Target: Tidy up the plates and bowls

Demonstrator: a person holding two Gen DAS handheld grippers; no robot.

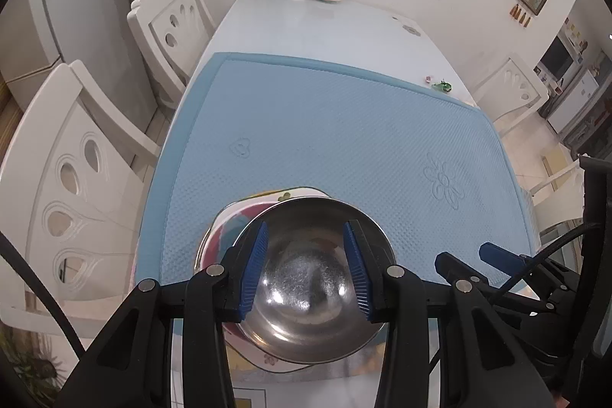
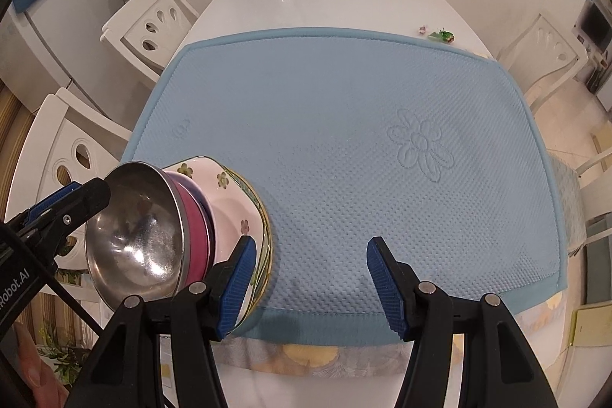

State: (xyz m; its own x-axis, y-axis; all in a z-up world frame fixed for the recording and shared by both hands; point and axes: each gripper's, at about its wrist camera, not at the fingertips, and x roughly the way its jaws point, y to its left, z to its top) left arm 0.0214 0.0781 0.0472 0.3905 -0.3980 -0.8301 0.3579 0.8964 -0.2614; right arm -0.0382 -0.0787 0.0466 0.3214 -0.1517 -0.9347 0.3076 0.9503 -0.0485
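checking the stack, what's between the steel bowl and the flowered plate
A pink bowl sits nested between the steel bowl and the flowered plate; the right wrist view shows it.

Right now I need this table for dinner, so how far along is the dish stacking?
Mostly done, it seems: the steel bowl sits nested in a pink bowl, on the floral plates at the near edge of the blue mat. The left gripper hangs over the steel bowl, jaws apart. The right gripper is open and empty. No other loose dishes show; only withdrawing looks left.
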